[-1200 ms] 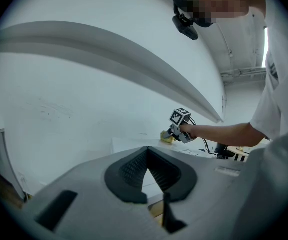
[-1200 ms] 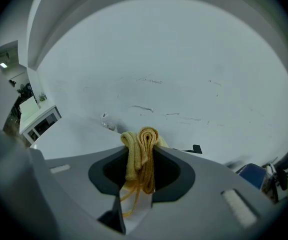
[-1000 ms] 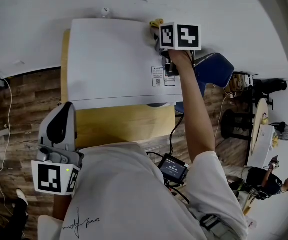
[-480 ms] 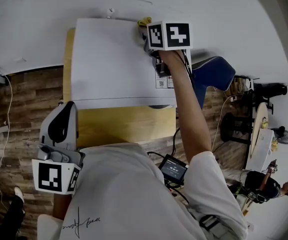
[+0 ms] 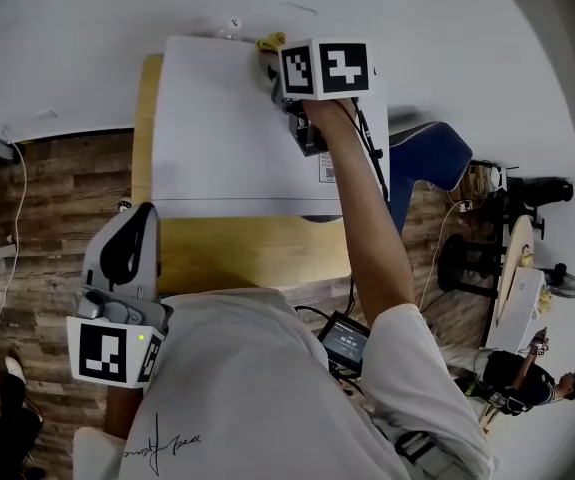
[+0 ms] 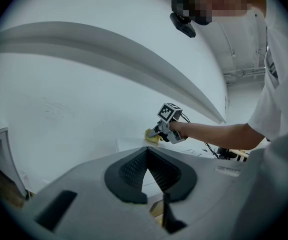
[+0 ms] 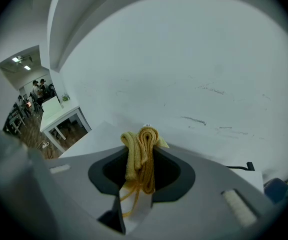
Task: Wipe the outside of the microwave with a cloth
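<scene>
The white microwave (image 5: 237, 138) fills the upper middle of the head view, seen from above. My right gripper (image 5: 277, 63) is at its back edge near the wall, shut on a folded yellow cloth (image 5: 270, 43) that presses on the top. The right gripper view has the cloth (image 7: 141, 156) bunched between the jaws, over the microwave top (image 7: 91, 139). My left gripper (image 5: 132, 213) hangs low by my body, away from the microwave, jaws closed on nothing. From the left gripper (image 6: 147, 150) the cloth (image 6: 151, 136) and right gripper (image 6: 158, 133) appear far off.
The microwave stands on a light wooden stand (image 5: 257, 253) against a white wall (image 5: 417, 28). A blue chair (image 5: 432, 158) sits to the right, over wood flooring (image 5: 37, 188). A small screen device (image 5: 344, 340) hangs at my waist. A white table (image 7: 58, 114) and people are far left.
The right gripper has slid the yellow cloth leftward along the back edge of the microwave top. The left gripper has stayed in place.
</scene>
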`<action>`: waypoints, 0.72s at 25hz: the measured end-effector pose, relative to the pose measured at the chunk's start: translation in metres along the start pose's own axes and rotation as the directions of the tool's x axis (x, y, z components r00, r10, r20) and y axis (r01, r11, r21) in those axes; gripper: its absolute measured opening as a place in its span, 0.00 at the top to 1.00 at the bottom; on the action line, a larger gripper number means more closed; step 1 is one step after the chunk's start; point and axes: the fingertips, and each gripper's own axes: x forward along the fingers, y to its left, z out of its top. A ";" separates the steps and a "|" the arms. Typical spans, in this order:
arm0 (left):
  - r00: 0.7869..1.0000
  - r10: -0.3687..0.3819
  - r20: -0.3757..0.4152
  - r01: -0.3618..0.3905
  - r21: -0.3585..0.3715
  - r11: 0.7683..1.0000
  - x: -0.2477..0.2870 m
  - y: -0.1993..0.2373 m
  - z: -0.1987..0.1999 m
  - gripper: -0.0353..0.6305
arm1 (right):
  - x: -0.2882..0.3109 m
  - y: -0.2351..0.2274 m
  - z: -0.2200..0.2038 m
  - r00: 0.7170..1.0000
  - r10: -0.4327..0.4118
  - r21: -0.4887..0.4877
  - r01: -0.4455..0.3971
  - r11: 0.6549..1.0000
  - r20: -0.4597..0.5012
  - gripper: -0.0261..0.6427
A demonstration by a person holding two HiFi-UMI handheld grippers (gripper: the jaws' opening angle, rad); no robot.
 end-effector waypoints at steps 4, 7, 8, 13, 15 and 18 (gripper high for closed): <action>1.000 0.013 0.003 -0.013 -0.004 1.000 -0.003 0.003 -0.001 0.96 | 0.008 0.020 0.007 1.000 0.027 -0.026 -0.027 0.999 -0.001 0.78; 1.000 0.020 -0.002 -0.020 -0.016 1.000 -0.004 0.005 -0.004 0.96 | 0.014 0.037 0.014 0.999 0.054 -0.037 -0.054 0.998 0.007 0.78; 1.000 0.020 -0.005 -0.021 -0.019 1.000 -0.004 0.005 -0.006 0.96 | 0.016 0.044 0.016 0.998 0.062 -0.041 -0.061 0.997 0.009 0.78; 1.000 0.021 -0.011 -0.022 -0.021 1.000 -0.006 0.008 -0.008 0.96 | 0.028 0.072 0.026 0.995 0.102 -0.069 -0.100 0.993 0.014 0.78; 1.000 0.022 -0.012 -0.023 -0.020 1.000 -0.007 0.009 -0.008 0.96 | 0.031 0.082 0.029 0.993 0.116 -0.080 -0.115 0.990 0.016 0.78; 0.999 0.030 -0.014 -0.030 -0.021 0.999 -0.010 0.012 -0.008 0.96 | 0.035 0.098 0.033 0.988 0.153 -0.084 -0.150 0.985 0.021 0.78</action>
